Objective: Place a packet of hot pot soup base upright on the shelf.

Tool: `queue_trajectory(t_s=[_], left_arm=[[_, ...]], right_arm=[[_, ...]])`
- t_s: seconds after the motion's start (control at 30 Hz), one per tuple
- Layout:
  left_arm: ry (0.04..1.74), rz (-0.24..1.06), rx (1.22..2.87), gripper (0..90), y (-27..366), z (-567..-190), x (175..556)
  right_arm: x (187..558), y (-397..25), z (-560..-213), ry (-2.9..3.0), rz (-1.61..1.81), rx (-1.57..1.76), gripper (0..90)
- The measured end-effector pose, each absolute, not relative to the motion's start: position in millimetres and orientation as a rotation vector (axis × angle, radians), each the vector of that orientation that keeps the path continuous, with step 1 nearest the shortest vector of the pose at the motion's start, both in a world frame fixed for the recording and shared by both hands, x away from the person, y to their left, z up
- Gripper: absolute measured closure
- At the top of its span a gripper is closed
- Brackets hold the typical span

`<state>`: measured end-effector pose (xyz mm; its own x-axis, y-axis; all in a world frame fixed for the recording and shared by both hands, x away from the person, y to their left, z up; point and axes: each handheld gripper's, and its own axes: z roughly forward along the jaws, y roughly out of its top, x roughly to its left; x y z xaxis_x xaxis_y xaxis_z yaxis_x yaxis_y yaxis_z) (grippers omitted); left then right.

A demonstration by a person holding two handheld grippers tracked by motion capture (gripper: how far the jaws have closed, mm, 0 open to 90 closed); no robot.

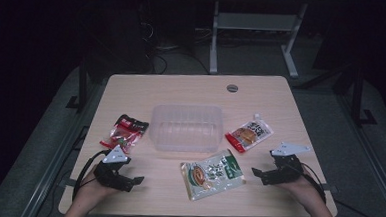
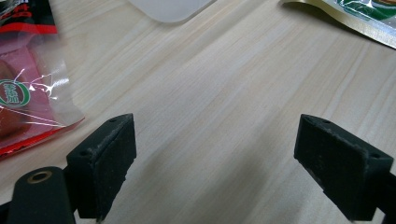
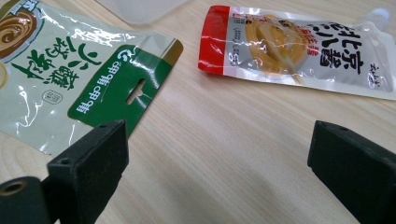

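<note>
Wooden tabletop [image 1: 262,94] carries a clear tub [image 1: 185,127] mid-surface; left tool [image 1: 129,181] and right tool [image 1: 261,175] rest near its front edge, jaws wide, empty.

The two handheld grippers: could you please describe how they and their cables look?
Both the left gripper and the right gripper are black, each topped by a grey three-cornered plate. Their blocky black jaws have small holes at the tips. A black cable trails from each. No sleeves are visible.

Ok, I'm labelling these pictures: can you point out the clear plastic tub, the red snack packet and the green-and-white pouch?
clear plastic tub [image 1: 184,144], high view, near wall.
red snack packet [image 1: 124,133], high view, middle of packet.
green-and-white pouch [image 3: 70,79], right gripper view, middle of printed face.
</note>
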<state>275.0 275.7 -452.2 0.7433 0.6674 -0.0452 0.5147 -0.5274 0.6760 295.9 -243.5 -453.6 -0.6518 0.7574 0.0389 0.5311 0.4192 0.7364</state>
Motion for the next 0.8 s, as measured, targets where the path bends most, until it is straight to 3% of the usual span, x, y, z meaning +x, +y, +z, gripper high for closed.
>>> queue_trajectory(t_s=[0.73, 0.8], left_arm=[[0.939, 0.308, 2.213, 14.2, 276, -434, 280], [0.947, 0.319, 2.212, 14.2, 277, -431, 281]], right_arm=[[293, -245, -450, 2.350, 1.116, 1.100, 5.9], [294, -245, -450, 2.351, 1.116, 1.109, 9.1]])
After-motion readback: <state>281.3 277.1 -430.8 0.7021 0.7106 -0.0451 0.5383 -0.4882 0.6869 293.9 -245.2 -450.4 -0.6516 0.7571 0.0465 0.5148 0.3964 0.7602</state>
